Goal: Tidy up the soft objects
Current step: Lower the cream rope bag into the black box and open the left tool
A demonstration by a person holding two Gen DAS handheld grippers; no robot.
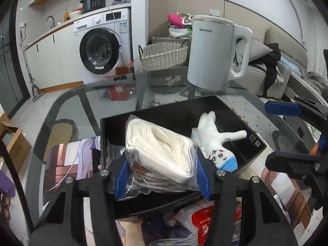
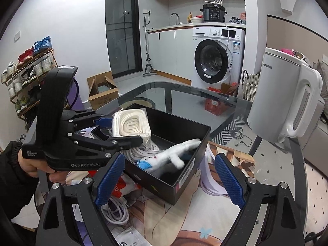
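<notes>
My left gripper (image 1: 163, 176) is shut on a clear bag of folded white cloths (image 1: 160, 149) and holds it over the near left part of an open black box (image 1: 242, 110). The bag (image 2: 131, 125) and the left gripper (image 2: 121, 130) also show in the right wrist view, above the box (image 2: 184, 176). A white plush toy with a blue base (image 1: 217, 141) lies inside the box, also seen in the right wrist view (image 2: 174, 153). My right gripper (image 2: 170, 178) is open and empty, just in front of the box's near corner.
A white electric kettle (image 1: 213, 55) stands on the glass table (image 1: 82, 94) behind the box. A red and white packet (image 1: 205, 221) and a coiled white cable (image 2: 116, 211) lie on a printed mat (image 2: 205, 221) near the box. A wicker basket (image 1: 164, 55) stands on the floor beyond.
</notes>
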